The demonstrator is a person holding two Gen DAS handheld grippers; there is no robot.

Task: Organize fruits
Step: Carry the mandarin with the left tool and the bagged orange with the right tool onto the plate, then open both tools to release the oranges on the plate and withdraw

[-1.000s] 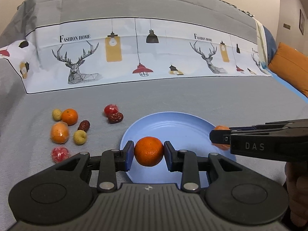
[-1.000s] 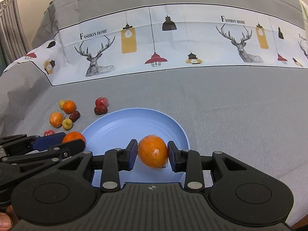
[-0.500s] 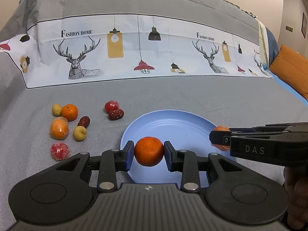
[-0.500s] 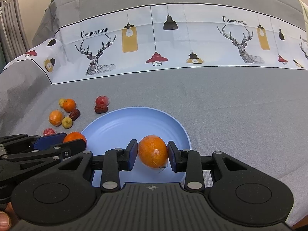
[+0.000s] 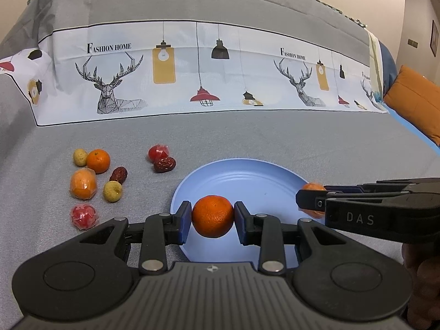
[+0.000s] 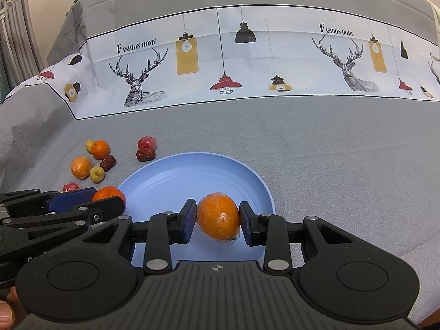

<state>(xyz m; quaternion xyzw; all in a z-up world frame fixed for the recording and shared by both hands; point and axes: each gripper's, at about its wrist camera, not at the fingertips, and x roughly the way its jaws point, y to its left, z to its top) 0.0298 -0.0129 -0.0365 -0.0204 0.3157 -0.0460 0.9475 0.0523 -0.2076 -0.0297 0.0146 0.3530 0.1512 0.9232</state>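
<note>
My left gripper (image 5: 212, 218) is shut on a bare orange (image 5: 213, 216) and holds it over the near left rim of the blue plate (image 5: 247, 176). My right gripper (image 6: 217, 218) is shut on a plastic-wrapped orange (image 6: 218, 216) over the near right part of the same plate (image 6: 176, 181). Each gripper shows from the side in the other's view, the right gripper (image 5: 310, 199) and the left gripper (image 6: 110, 200), each with its orange. Loose fruit lies left of the plate: an orange (image 5: 98, 161), a wrapped orange (image 5: 83, 183), two dark dates, two small yellow fruits and two red wrapped ones.
The fruit and plate lie on a grey bedspread (image 5: 275, 137) with a white printed band (image 5: 192, 68) behind. An orange cushion (image 5: 415, 101) sits at the far right. A curtain (image 6: 13, 27) hangs at the left in the right wrist view.
Both grippers have lifted and drawn back slightly with their oranges still held. The plate and the loose fruit have not moved.
</note>
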